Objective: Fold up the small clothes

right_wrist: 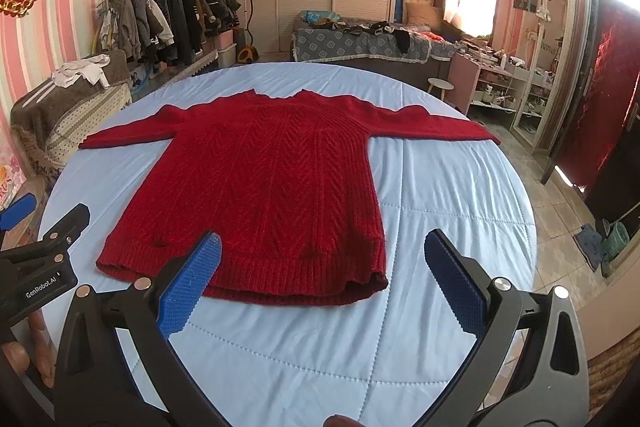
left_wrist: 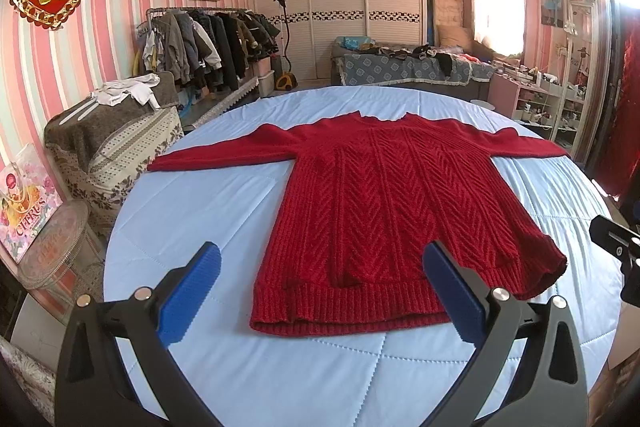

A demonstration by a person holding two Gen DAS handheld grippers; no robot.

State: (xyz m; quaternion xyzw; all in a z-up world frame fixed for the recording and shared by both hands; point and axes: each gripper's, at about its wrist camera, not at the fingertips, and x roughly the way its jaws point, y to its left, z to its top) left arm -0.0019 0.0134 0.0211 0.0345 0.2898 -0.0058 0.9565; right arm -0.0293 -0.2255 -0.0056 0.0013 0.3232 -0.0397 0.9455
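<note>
Red sweater (left_wrist: 384, 211) lies flat on the blue quilt (left_wrist: 320, 367), left gripper (left_wrist: 322, 297) and right gripper (right_wrist: 322, 283) both spread

In the left wrist view the right gripper (left_wrist: 618, 251) is cut off by the picture's edge, so its fingers stay out of sight. One blue finger (left_wrist: 454, 293) hides part of the red sweater (left_wrist: 372, 211) hem. Items on the far shelves (right_wrist: 516, 83) are too small to tell.

Red sweater (right_wrist: 256, 183) flat on blue quilt (right_wrist: 440, 195); right hand-held gripper (right_wrist: 322, 247) open above hem.
</note>
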